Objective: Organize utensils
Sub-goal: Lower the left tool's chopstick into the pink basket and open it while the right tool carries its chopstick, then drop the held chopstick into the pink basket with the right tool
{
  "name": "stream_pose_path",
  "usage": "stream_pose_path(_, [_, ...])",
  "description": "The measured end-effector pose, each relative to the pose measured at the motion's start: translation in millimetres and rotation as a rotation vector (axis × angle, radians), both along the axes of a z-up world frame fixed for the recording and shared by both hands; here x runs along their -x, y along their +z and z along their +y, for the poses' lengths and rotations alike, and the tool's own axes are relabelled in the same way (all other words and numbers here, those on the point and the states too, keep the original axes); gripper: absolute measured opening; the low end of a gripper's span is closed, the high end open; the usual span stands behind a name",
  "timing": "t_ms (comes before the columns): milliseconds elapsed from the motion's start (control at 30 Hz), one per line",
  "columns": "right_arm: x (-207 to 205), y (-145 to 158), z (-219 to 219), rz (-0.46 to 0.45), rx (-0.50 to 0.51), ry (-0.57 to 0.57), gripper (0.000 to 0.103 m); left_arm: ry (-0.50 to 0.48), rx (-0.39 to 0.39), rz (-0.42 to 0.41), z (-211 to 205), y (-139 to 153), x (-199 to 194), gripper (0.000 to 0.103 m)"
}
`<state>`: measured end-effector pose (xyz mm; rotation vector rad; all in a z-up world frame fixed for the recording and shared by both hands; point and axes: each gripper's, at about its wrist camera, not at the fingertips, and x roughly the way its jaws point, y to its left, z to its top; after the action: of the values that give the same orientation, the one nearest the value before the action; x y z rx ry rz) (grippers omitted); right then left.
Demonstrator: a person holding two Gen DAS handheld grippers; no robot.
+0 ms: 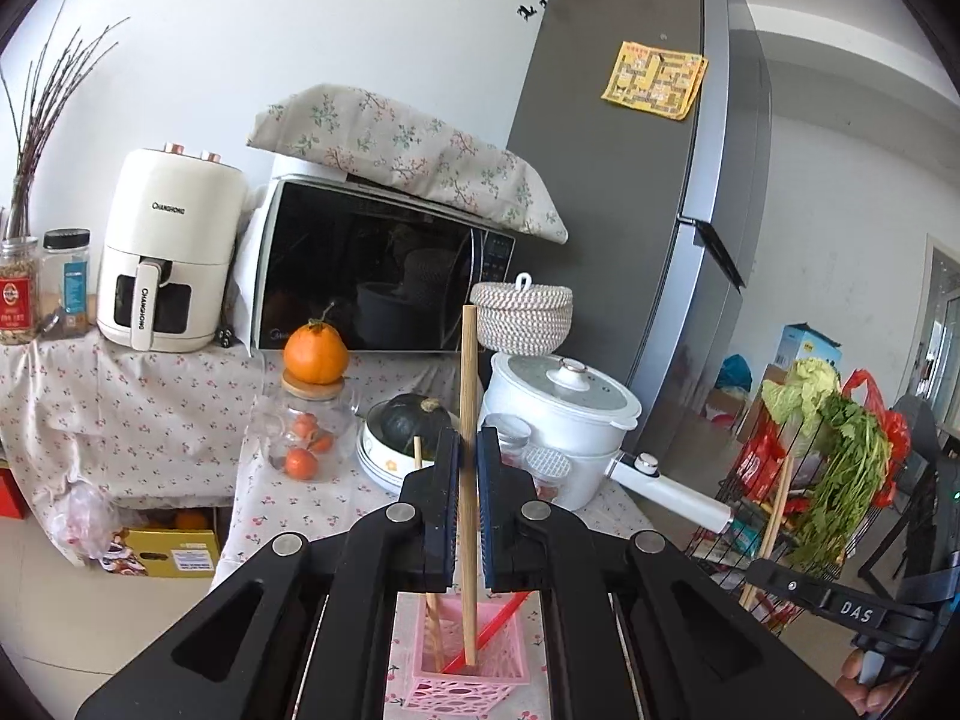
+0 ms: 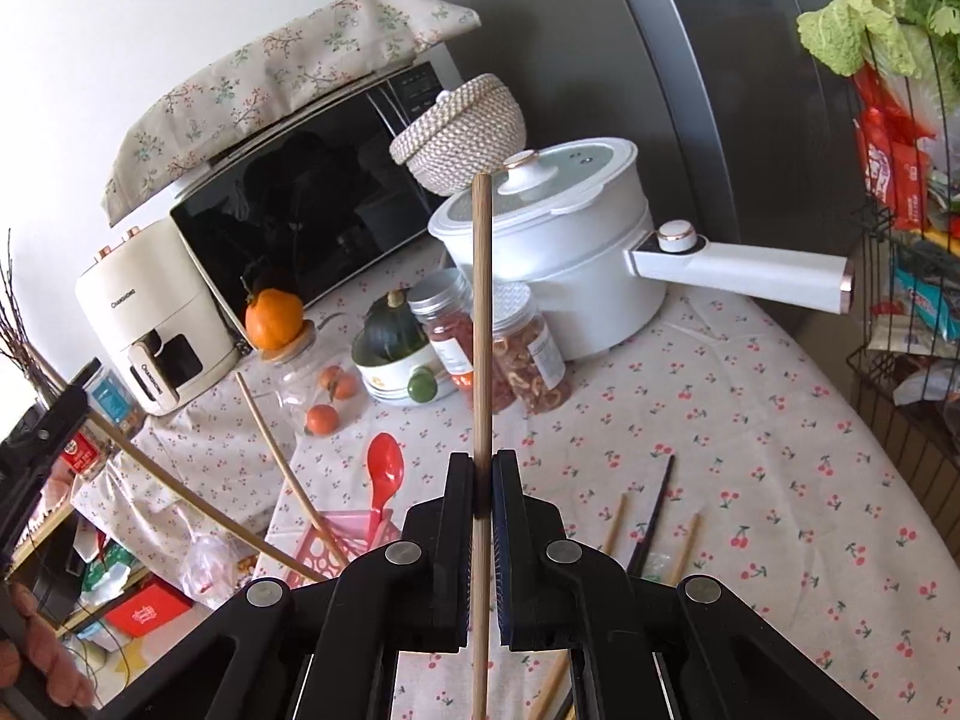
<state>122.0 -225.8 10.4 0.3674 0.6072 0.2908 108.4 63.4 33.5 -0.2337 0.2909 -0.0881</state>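
Chopsticks stand upright because you grip one in your right claw while your left claw, slightly parted, lowers another into the pink holder.

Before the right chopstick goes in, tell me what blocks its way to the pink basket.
Nothing solid blocks the pink basket, but the red spoon and two chopsticks lean across its opening, and the left gripper hangs over it.

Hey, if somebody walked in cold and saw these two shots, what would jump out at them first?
Probably the upright wooden chopstick pinched in the right gripper, dead centre. Next, the left gripper around another chopstick whose tip stands in the pink basket. Behind them, the orange atop a glass jar glows before the dark microwave.
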Motion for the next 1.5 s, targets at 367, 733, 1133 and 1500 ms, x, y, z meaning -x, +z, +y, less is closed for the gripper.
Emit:
stream_pose_path(367, [-1, 3, 16, -0.029, 0.035, 0.013, 0.005, -0.051, 0.041, 0.213, -4, -40, -46, 0.014])
stream_pose_path(733, [0, 19, 46, -0.119, 0.005, 0.018, 0.005, 0.031, -0.004, 0.381, 14, -32, -19, 0.084])
stream_pose_path(1133, [-14, 33, 113, -0.302, 0.064, -0.092, 0.005, 0.03, -0.041, 0.593, 38, -58, 6, 0.084])
stream_pose_path(1500, [-40, -10, 145, -0.232, 0.203, -0.116, 0.007, 0.024, 0.007, 0.63, 51, -65, 0, 0.084])
